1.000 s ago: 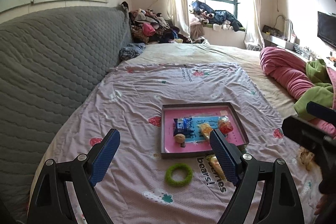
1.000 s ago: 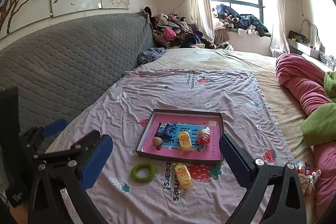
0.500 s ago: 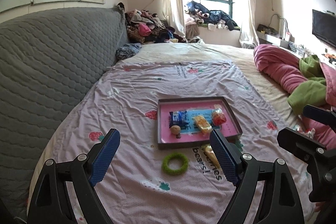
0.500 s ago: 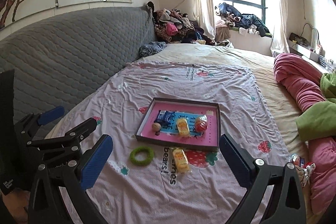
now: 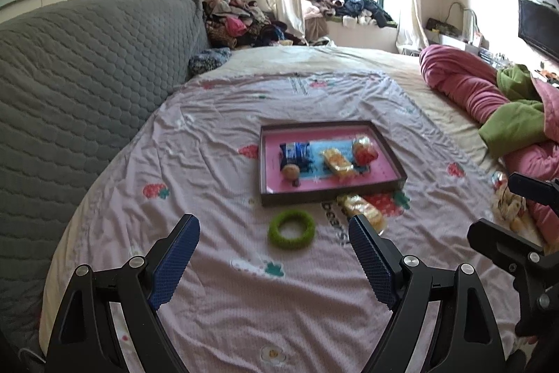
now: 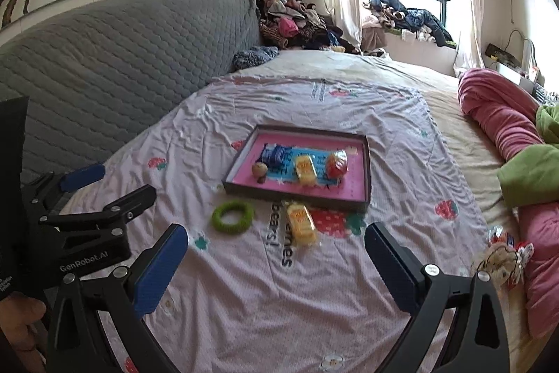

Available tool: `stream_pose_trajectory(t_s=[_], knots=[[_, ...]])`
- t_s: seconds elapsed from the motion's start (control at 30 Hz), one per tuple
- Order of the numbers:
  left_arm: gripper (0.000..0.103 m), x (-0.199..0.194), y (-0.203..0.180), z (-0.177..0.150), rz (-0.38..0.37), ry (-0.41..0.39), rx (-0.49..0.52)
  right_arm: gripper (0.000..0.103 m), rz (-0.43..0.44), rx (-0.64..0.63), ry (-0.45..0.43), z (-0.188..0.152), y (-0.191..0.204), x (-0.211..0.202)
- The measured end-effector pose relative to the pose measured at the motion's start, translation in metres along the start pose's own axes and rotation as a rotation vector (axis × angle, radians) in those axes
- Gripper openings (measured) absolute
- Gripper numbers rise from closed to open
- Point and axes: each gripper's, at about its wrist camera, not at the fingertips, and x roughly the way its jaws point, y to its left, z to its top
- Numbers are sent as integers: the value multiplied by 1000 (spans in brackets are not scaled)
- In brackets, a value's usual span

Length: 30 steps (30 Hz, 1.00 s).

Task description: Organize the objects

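Note:
A shallow brown tray (image 5: 297,198) (image 6: 300,200) with a pink floor lies on the strawberry-print sheet. In it are a blue packet (image 5: 296,154) (image 6: 274,154), a small round nut-like thing (image 5: 290,171) (image 6: 259,168), a yellow snack pack (image 5: 337,162) (image 6: 306,169) and a red wrapped snack (image 5: 365,153) (image 6: 337,163). In front of the tray lie a green ring (image 5: 291,229) (image 6: 232,217) and a second yellow snack pack (image 5: 361,209) (image 6: 301,225). My left gripper (image 5: 274,238) hangs open just short of the ring. My right gripper (image 6: 276,245) is open and empty, near the loose yellow pack.
A grey quilted headboard (image 5: 70,86) runs along the left. Pink and green bedding (image 5: 489,100) is piled on the right, with small wrapped items (image 6: 503,259) beside it. Clothes are heaped by the window (image 5: 244,23). A hand (image 6: 17,317) shows at the lower left.
Both grippers have come down and forward toward the bed; the tray, ring and loose pack look larger and nearer. Nothing on the sheet has shifted. Both jaws stay equally wide.

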Motion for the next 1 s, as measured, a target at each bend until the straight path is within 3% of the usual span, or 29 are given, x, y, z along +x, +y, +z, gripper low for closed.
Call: stream_pose_trajectory(t_s=[1.0], knots=[[88, 48, 1, -49, -11, 136, -20, 102, -17, -1, 130, -48, -8, 55]])
